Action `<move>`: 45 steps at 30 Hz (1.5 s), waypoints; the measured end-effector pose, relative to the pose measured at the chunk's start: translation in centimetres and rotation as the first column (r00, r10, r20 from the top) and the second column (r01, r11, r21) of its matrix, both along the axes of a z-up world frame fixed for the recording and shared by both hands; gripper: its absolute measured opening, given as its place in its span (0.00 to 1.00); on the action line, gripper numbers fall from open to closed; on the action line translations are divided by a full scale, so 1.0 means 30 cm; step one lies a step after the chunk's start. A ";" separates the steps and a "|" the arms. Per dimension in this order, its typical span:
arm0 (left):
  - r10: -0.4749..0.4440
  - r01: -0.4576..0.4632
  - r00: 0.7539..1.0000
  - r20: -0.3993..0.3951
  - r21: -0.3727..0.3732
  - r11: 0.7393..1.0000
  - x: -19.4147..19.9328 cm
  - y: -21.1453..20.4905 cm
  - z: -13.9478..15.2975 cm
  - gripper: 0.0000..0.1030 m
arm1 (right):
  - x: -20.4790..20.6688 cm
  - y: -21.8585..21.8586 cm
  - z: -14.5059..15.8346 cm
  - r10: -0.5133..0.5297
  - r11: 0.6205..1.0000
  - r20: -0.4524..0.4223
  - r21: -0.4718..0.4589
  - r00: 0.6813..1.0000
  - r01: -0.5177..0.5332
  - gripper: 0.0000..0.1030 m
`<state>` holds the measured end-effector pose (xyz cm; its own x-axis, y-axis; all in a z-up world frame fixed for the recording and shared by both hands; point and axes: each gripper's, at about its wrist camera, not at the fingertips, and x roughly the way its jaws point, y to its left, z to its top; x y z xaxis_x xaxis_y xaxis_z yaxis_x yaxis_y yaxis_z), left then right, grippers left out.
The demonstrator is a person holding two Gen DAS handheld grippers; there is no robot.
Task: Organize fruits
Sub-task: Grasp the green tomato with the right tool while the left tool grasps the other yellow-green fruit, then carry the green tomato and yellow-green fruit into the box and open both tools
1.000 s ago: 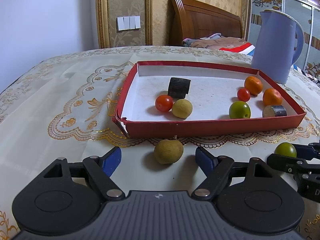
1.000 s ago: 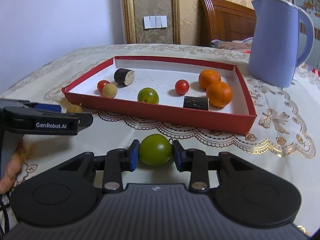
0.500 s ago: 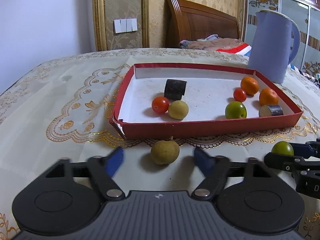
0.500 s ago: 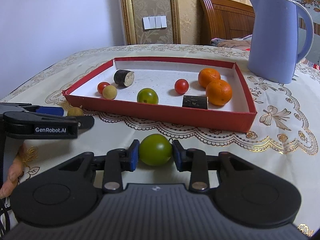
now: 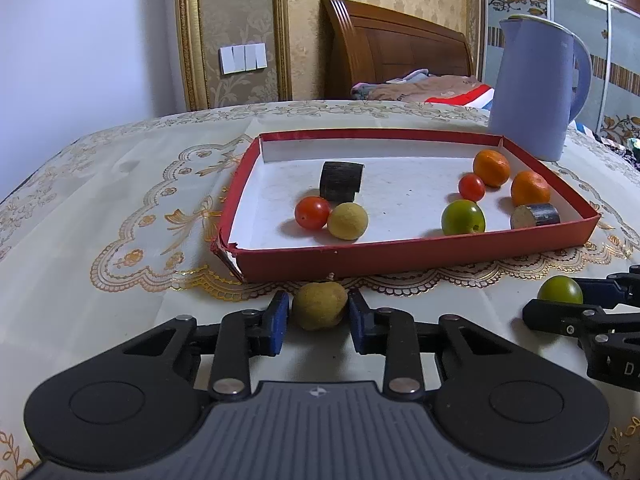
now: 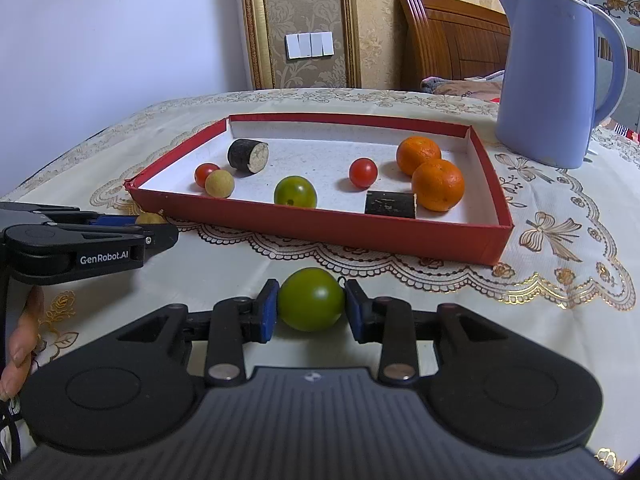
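left wrist view: the left gripper [image 5: 319,322], wide apart a second ago, is closing on the tan fruit [image 5: 319,305] on the surface at 6 o'clock of the red tray [image 5: 400,256]; pads look just touching.

right wrist view: the right gripper [image 6: 311,309] stays clamped on the green fruit [image 6: 310,299]. both seem ready to lift trayward.
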<state>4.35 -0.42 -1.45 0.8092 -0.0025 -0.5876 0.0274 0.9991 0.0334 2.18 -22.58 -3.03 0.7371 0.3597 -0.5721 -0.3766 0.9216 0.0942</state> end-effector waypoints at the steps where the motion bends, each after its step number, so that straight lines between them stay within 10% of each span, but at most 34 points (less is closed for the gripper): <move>1: 0.000 0.000 1.000 0.000 0.000 1.000 0.000 0.000 0.000 0.30 | 0.000 0.000 0.000 0.000 1.000 0.000 0.001 1.000 0.000 0.32; 45: 0.008 -0.008 1.000 0.020 -0.015 1.000 -0.023 -0.006 0.041 0.27 | -0.025 -0.057 0.021 -0.070 0.994 0.065 0.083 0.995 0.065 0.32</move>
<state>3.68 -0.59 -0.22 0.8208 -0.0048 -0.5713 0.0191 0.9996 0.0191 1.44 -24.30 -2.39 0.7972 0.3510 -0.4913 -0.3220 0.9354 0.1458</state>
